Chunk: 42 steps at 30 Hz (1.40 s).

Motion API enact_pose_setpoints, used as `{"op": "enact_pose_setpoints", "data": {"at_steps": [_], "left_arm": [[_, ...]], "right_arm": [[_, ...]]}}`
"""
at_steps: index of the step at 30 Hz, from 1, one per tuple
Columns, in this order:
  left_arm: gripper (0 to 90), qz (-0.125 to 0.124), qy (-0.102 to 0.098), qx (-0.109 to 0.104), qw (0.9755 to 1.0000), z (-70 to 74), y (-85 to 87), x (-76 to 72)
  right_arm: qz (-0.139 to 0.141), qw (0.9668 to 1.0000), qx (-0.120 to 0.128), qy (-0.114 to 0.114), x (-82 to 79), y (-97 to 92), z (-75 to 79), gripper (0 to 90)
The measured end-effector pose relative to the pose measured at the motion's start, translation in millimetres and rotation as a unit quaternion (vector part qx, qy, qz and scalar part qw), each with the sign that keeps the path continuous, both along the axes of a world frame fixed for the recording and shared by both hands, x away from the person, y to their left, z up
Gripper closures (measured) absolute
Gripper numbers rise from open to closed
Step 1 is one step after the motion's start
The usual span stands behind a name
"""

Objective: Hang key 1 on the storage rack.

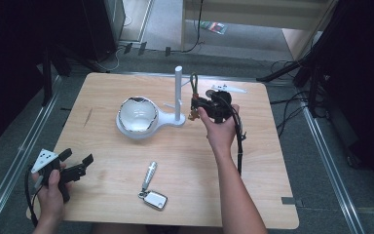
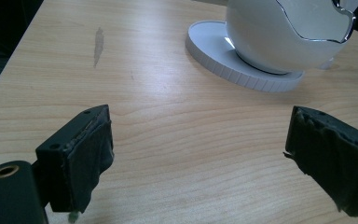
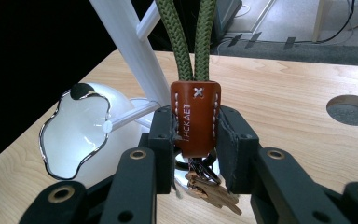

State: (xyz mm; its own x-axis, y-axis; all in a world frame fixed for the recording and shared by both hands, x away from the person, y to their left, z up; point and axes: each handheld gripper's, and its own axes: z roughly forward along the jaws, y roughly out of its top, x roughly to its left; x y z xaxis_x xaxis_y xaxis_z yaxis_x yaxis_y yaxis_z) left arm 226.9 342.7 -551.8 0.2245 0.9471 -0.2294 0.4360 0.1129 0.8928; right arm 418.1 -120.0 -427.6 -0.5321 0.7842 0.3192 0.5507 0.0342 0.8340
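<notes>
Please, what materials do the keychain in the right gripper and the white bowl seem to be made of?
Keychain: brown sleeve looks like smooth leather, with white stitching and stamped letters; loop looks like green braided cord. White bowl: glossy, perhaps ceramic or plastic, with a mirror-like, wavy silver rim.

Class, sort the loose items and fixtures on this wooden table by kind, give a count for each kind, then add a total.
Key items: 2, the olive cord lanyard with brown leather sleeve and keys, and the silver car key fob
White egg-shaped bowls on a round base: 1
White upright stand posts: 1
Total: 4
</notes>
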Motion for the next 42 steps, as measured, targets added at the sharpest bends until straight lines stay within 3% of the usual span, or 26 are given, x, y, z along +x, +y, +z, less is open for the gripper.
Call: {"op": "enact_pose_setpoints", "data": {"at_steps": [18, 25, 42], "left_arm": [[8.1, -0.001, 0.000, 0.001, 1.0000, 0.0, -0.1, 0.1], [8.1, -0.001, 0.000, 0.000, 1.0000, 0.0, -0.1, 0.1], [8.1, -0.001, 0.000, 0.002, 1.0000, 0.0, -0.3, 0.1]], "right_arm": [[0.027, 0.9993, -0.007, 0.023, 3.4, 6.9, -9.6, 69.8], [0.041, 0.9984, -0.029, 0.026, 0.8, 15.5, -13.8, 68.3], [0.054, 0.9956, -0.076, 0.010, -16.1, 18.3, -7.6, 62.9]]}}
